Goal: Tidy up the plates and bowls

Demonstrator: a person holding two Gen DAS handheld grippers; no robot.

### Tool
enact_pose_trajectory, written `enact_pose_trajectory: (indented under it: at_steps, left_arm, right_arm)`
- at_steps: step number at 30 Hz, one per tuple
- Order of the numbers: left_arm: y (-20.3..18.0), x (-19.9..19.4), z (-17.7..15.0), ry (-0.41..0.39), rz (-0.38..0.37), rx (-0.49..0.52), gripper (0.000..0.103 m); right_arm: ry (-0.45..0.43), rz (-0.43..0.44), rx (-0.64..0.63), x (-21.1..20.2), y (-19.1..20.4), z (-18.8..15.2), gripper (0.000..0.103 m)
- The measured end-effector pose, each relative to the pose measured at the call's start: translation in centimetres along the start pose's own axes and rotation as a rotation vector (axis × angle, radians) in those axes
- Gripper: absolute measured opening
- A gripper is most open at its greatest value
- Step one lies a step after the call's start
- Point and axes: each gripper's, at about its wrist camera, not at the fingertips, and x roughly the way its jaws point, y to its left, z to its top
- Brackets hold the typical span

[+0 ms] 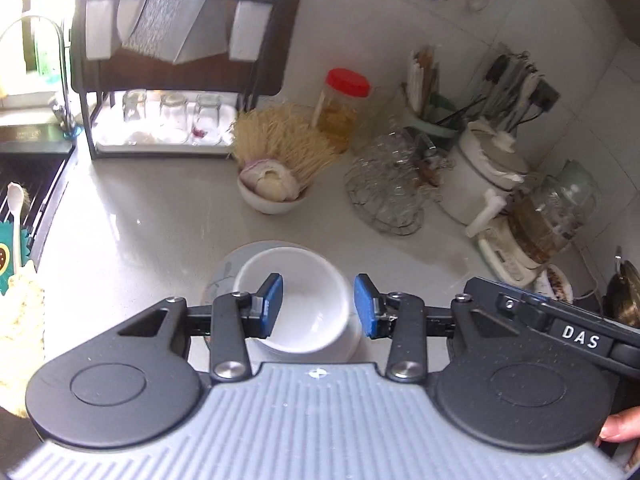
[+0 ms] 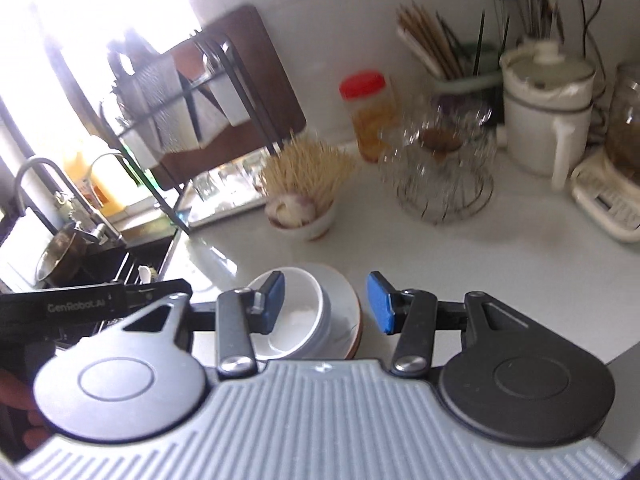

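White bowls (image 1: 308,312) sit nested on a grey plate (image 1: 224,276) with a faint twig pattern, near the counter's front edge. My left gripper (image 1: 319,305) hovers above them, open, its blue pads (image 1: 272,304) on either side of the top bowl without touching it. In the right wrist view the same bowls (image 2: 296,316) rest on the plate (image 2: 348,308), which shows a brown rim. My right gripper (image 2: 326,302) is open above them, its left pad over the bowl and its right pad past the plate's edge. Neither gripper holds anything.
A two-tier dish rack (image 1: 172,60) with boards and upturned glasses stands at the back left beside the sink (image 1: 28,176) and tap. Behind the bowls are a small bowl of garlic (image 1: 272,192), a straw brush, a red-lidded jar (image 1: 344,108), a wire basket of glasses (image 1: 392,188), a white pot (image 1: 484,176) and a kettle.
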Motion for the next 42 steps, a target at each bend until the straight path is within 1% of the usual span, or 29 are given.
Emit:
enact_pose_trajectory:
  at_steps: [7, 11, 17, 23, 28, 31, 34, 42]
  left_arm:
    - [-4.2, -5.5, -2.3, -0.08, -0.013, 0.011, 0.045]
    - [-6.4, -8.2, -4.2, -0.09, -0.028, 0.026, 0.045]
    - [-8.6, -11.3, -8.0, -0.096, -0.007, 0.032, 0.045]
    - [-10.0, -13.4, -12.0, -0.088, 0.021, 0.025, 0.045]
    - [-10.4, -14.6, -14.4, -0.084, 0.04, 0.01, 0.045]
    - [-10.6, -14.9, -15.5, -0.083, 0.055, 0.008, 0.045]
    - [-10.7, -15.3, -16.5, -0.082, 0.055, 0.005, 0.046]
    - [-11.0, -16.1, -18.0, -0.088, 0.091, -0.002, 0.046]
  right_arm:
    - [-0.079, 0.015, -0.041, -5.1, -0.7, -1.4, 0.049]
    - [-0.092, 0.024, -0.063, -7.6, -0.7, -2.5, 0.05]
    - [-0.113, 0.027, -0.082, -11.0, -1.0, -4.5, 0.049]
    - [-0.103, 0.025, -0.07, -13.5, -1.8, -7.1, 0.05]
    - [-0.099, 0.006, -0.078, -14.9, -1.9, -8.9, 0.05]
    - [-0.105, 0.002, -0.095, -15.6, -1.9, -9.6, 0.05]
    - [-0.1, 0.006, -0.098, -16.0, -1.8, -10.0, 0.049]
    - [-0.1, 0.006, -0.112, -16.9, -2.0, -11.1, 0.049]
